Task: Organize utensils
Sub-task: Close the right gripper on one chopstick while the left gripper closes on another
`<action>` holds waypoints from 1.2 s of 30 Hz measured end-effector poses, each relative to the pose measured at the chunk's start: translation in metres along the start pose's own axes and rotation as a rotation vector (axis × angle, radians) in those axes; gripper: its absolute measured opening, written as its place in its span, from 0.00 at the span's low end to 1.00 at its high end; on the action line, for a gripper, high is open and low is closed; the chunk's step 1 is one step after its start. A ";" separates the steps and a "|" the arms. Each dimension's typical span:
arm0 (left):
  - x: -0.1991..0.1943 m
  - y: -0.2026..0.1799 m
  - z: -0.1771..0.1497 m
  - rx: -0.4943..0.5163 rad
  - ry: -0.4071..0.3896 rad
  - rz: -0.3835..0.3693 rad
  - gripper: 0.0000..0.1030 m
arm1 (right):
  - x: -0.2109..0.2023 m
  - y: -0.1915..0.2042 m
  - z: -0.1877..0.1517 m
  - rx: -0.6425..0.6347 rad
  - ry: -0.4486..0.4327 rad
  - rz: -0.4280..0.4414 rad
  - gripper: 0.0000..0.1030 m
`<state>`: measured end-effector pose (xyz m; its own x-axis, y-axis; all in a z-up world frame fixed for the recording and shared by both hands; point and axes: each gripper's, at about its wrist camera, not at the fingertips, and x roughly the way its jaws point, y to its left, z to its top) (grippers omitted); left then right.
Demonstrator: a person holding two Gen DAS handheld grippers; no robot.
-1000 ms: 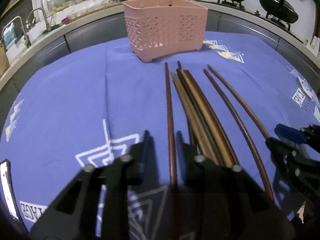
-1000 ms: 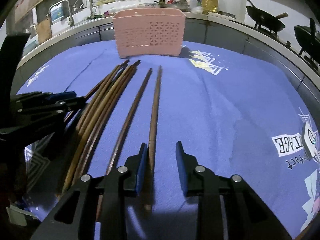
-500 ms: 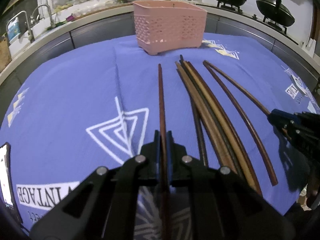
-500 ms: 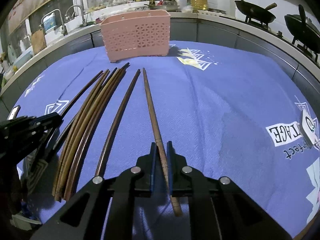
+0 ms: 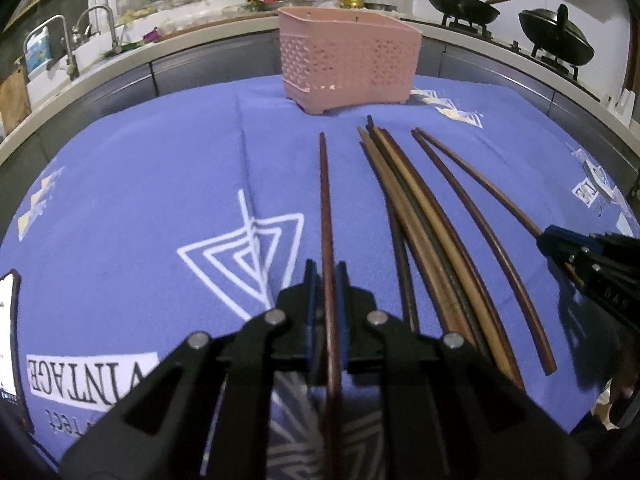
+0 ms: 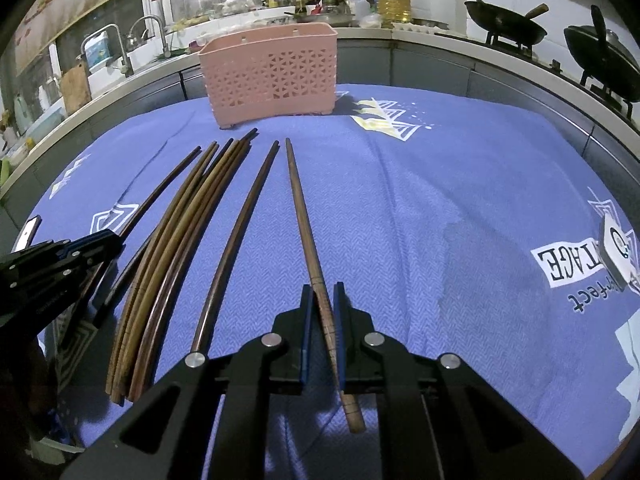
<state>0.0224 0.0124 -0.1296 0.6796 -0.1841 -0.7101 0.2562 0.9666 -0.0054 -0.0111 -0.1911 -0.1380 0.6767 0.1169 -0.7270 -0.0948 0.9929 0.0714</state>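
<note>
Your left gripper (image 5: 325, 280) has its fingers (image 5: 309, 296) clamped on a dark reddish chopstick (image 5: 325, 208), which lies apart at the left of the row on the blue cloth (image 5: 140, 184) covering the worktop. To its right, a tight bundle of brown chopsticks (image 5: 424, 232) lies side by side, then one single dark chopstick (image 6: 236, 236). Furthest right, your right gripper (image 6: 322, 312) pinches a lighter brown chopstick (image 6: 300, 208), having just closed on it, its tip pointing toward the pink basket (image 6: 268, 72) that stands at the far edge of the cloth, behind all the tips.
</note>
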 end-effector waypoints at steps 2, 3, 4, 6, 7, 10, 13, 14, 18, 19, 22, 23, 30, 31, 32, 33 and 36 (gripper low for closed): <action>0.000 0.001 0.000 -0.003 0.000 0.002 0.11 | 0.000 0.000 0.000 0.003 -0.001 -0.001 0.10; 0.000 0.001 0.000 -0.003 0.000 0.002 0.11 | 0.000 0.000 0.000 0.005 -0.001 -0.001 0.10; 0.000 0.001 0.000 -0.002 0.000 0.003 0.11 | 0.000 0.000 0.000 0.007 -0.001 0.000 0.10; 0.000 0.001 0.000 -0.003 0.001 0.010 0.13 | 0.000 -0.001 0.000 0.014 -0.001 0.004 0.10; 0.000 0.001 0.000 -0.006 0.002 0.015 0.14 | 0.000 -0.002 0.000 0.019 -0.001 0.007 0.10; 0.000 0.001 0.001 -0.014 0.007 0.020 0.15 | 0.000 -0.003 -0.001 0.028 -0.003 0.014 0.10; 0.001 0.000 0.003 -0.016 0.019 0.029 0.16 | 0.000 -0.003 -0.001 0.033 -0.005 0.015 0.10; 0.001 0.000 0.003 -0.015 0.024 0.033 0.16 | 0.000 -0.003 -0.001 0.035 -0.005 0.016 0.10; 0.002 -0.002 0.006 -0.025 0.048 0.050 0.17 | 0.000 -0.003 -0.001 0.039 -0.007 0.020 0.10; 0.002 -0.002 0.006 -0.025 0.052 0.053 0.18 | 0.000 -0.003 -0.002 0.040 -0.007 0.020 0.11; 0.003 -0.002 0.007 -0.028 0.064 0.064 0.20 | 0.000 -0.004 -0.002 0.042 -0.010 0.025 0.11; 0.003 -0.002 0.007 -0.028 0.067 0.071 0.22 | 0.000 -0.004 -0.002 0.040 -0.011 0.025 0.11; 0.004 -0.001 0.008 -0.026 0.079 0.089 0.27 | -0.002 -0.017 -0.002 0.080 -0.014 0.020 0.10; 0.004 -0.002 0.008 -0.025 0.079 0.092 0.27 | -0.003 -0.019 -0.003 0.087 -0.011 0.022 0.10; 0.004 -0.002 0.008 -0.024 0.081 0.094 0.27 | -0.003 -0.020 -0.003 0.090 -0.010 0.024 0.10; 0.004 -0.002 0.009 -0.024 0.082 0.094 0.27 | -0.004 -0.020 -0.004 0.092 -0.008 0.026 0.10; 0.005 -0.002 0.010 -0.022 0.085 0.098 0.29 | -0.005 -0.017 -0.004 0.085 0.000 0.033 0.10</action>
<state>0.0322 0.0074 -0.1261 0.6398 -0.0736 -0.7650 0.1758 0.9830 0.0525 -0.0157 -0.2089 -0.1382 0.6739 0.1497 -0.7235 -0.0549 0.9867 0.1530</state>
